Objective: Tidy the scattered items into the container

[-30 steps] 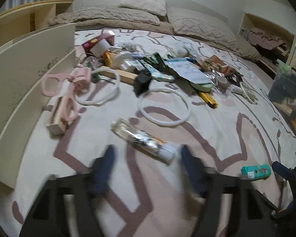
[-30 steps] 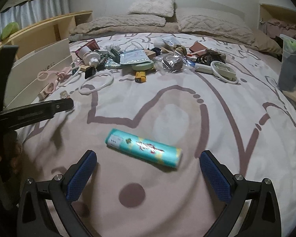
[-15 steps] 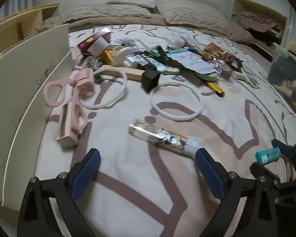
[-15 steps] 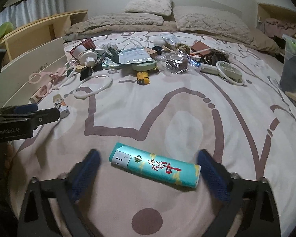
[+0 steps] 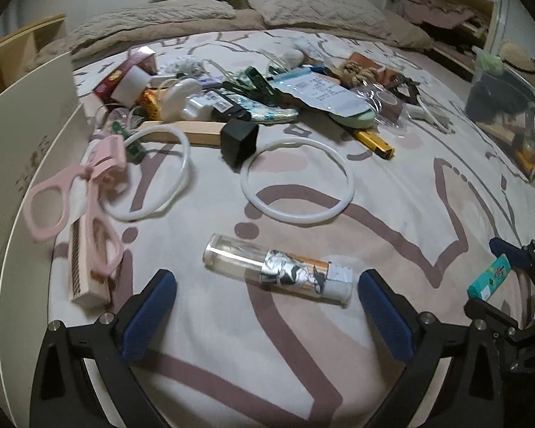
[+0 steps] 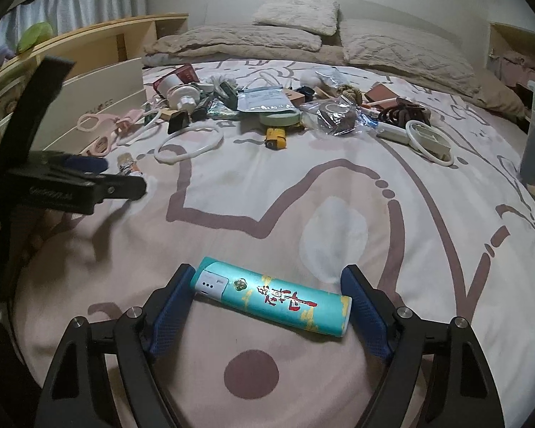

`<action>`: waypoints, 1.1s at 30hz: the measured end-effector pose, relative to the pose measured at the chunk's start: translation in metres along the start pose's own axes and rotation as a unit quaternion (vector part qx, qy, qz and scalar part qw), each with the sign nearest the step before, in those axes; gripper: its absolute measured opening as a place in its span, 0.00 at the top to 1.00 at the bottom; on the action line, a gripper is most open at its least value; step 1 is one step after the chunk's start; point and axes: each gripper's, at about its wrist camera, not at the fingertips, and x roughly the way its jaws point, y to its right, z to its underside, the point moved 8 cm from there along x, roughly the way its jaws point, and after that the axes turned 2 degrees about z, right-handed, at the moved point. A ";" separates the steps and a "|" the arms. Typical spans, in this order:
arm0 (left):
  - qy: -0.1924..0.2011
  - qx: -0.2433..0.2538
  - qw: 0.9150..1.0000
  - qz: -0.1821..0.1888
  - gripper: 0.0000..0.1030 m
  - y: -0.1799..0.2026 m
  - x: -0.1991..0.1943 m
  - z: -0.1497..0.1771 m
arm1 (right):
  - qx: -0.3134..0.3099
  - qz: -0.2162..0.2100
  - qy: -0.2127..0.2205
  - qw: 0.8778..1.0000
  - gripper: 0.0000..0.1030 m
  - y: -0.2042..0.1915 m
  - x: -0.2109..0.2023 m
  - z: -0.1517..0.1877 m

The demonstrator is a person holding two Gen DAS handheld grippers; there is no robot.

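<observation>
My left gripper (image 5: pixel 264 306) is open, just short of a clear bottle (image 5: pixel 278 271) with an orange label that lies on the patterned bedspread; the bottle sits between and slightly ahead of the fingertips. My right gripper (image 6: pixel 267 296) is open, its blue pads on either side of a teal tube (image 6: pixel 273 296) lying flat; the left pad touches or nearly touches the tube's end. The teal tube also shows in the left wrist view (image 5: pixel 488 278). The left gripper shows at the left of the right wrist view (image 6: pixel 85 182). A cream box (image 5: pixel 14 135) stands along the left.
Two white rings (image 5: pixel 296 182) (image 5: pixel 160 174), pink scissors (image 5: pixel 75 192) and a wooden comb (image 5: pixel 83 267) lie ahead. A heap of small items (image 5: pixel 253 100) lies further back. Pillows (image 6: pixel 296 14) at the head of the bed. A clear bin (image 5: pixel 506 96) stands at right.
Both grippers have moved forward and down. The bottle now lies between the left fingertips, and the right pads have come up around the teal tube and narrowed.
</observation>
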 end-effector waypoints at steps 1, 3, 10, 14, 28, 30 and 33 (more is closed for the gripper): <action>-0.004 0.002 1.000 0.006 0.00 -0.001 0.002 -0.002 | -0.001 -0.001 0.000 1.000 0.19 0.000 0.000 0.000; -0.009 0.008 1.000 0.017 0.00 -0.001 0.003 -0.003 | -0.001 -0.002 0.001 1.000 0.19 0.000 0.000 0.001; -0.004 0.018 0.999 0.040 0.00 0.002 0.000 -0.003 | 0.000 -0.003 0.001 1.000 0.19 -0.001 0.001 0.002; -0.001 0.040 0.999 0.036 0.02 0.013 -0.001 0.000 | 0.000 -0.003 0.001 1.000 0.19 -0.001 0.001 0.002; 0.018 0.013 1.000 -0.001 0.51 0.011 -0.007 -0.001 | -0.004 -0.003 0.011 1.000 0.19 -0.001 0.000 0.004; 0.018 0.008 1.000 0.004 0.53 0.010 -0.009 0.000 | -0.005 -0.002 0.012 1.000 0.19 -0.001 0.000 0.004; 0.018 0.010 1.000 0.004 0.54 0.010 -0.010 0.001 | -0.005 -0.002 0.013 1.000 0.19 -0.001 0.000 0.004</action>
